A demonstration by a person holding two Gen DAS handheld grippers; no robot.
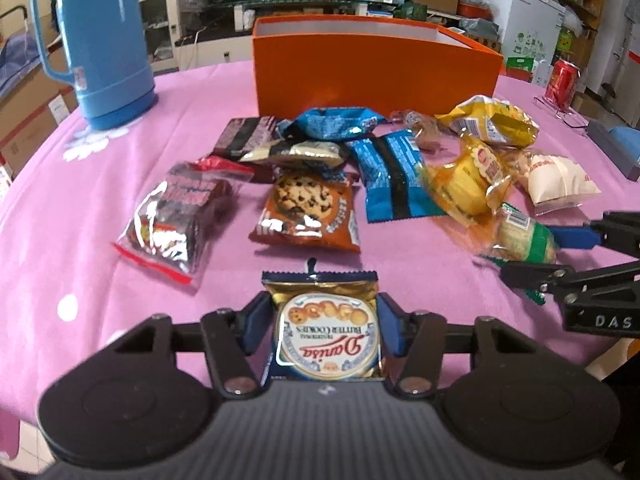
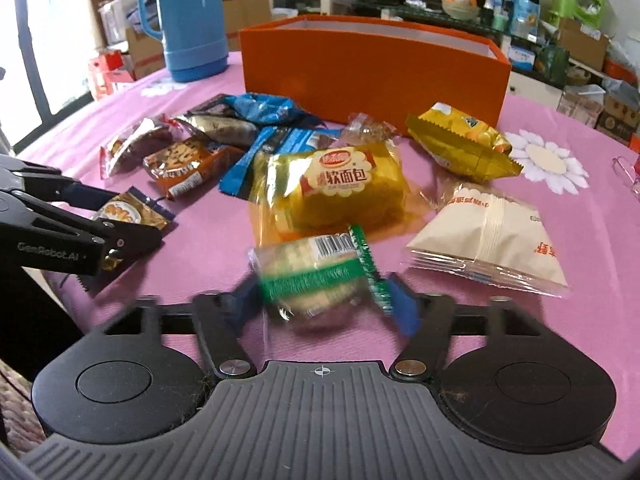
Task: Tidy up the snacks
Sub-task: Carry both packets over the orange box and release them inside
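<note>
My left gripper is shut on a blue and gold butter cookie packet, its blue pads pressing on both sides. It lies low over the pink tablecloth. In the right wrist view the same gripper and packet appear at the left. My right gripper is shut on a clear, green-striped cracker packet, which is blurred. Several other snack packets lie between the grippers and the open orange box, among them a chocolate chip cookie pack and a yellow bread pack.
A blue thermos jug stands at the back left of the table. A red can sits at the far right edge. A cream packet and a yellow bag lie right of the pile. Cluttered shelves and cartons stand behind the table.
</note>
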